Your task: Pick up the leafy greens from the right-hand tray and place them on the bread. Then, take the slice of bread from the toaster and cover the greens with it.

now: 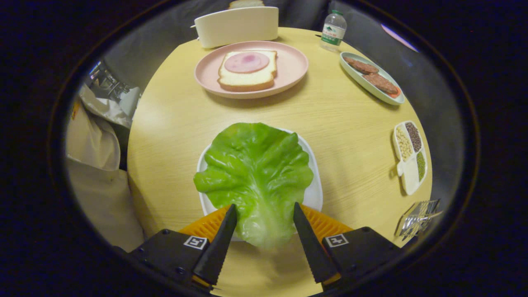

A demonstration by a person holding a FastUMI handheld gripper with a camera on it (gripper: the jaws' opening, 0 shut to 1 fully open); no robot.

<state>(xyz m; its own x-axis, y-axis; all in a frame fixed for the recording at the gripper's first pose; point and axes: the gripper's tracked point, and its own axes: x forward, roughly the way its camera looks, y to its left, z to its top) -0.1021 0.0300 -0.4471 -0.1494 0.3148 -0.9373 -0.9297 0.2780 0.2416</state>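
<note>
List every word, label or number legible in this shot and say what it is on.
No text can be read.
Water bottle: the green and white label is too small and blurred.
Hand-held gripper: the square markers on its body are patterns, not text; its fingers stand open on either side of the lettuce leaf stem.

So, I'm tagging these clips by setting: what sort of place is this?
Likely a staged meal-prep table in a booth: a lettuce leaf between the open jaws, ham on bread on a plate, a toaster behind.
</note>
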